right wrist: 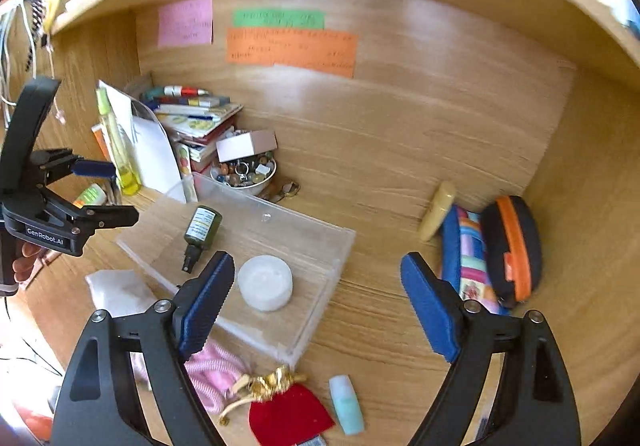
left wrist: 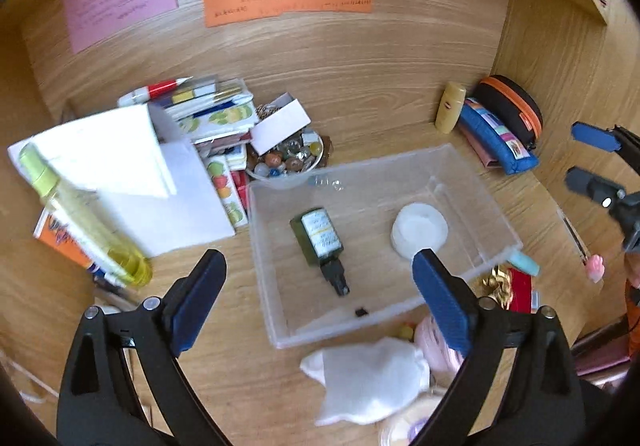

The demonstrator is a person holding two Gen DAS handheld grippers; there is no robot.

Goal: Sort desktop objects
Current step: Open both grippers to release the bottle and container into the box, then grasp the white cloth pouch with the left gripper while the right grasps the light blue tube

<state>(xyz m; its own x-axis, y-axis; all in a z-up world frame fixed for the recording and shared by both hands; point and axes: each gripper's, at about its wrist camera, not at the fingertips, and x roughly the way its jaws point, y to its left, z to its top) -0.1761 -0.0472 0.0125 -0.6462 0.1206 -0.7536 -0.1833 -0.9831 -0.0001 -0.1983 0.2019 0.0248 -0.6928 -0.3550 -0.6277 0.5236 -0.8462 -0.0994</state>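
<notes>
One clear bin (left wrist: 472,181) on table | inside: one green bottle (left wrist: 320,242) lying flat, cap toward camera; one white jar (left wrist: 419,230) | left gripper (left wrist: 320,302) and right gripper (right wrist: 318,310): jaws wide open, empty

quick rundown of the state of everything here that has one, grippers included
left gripper: open, empty
right gripper: open, empty
clear plastic tray: lidless, holds two things
dark green dropper bottle: capped, lying in tray
white round jar: lid on, upright in tray
black and orange zip case: zipped shut
red velvet pouch: lying flat outside tray
small teal bottle: capped, lying on desk
tall yellow spray bottle: capped
</notes>
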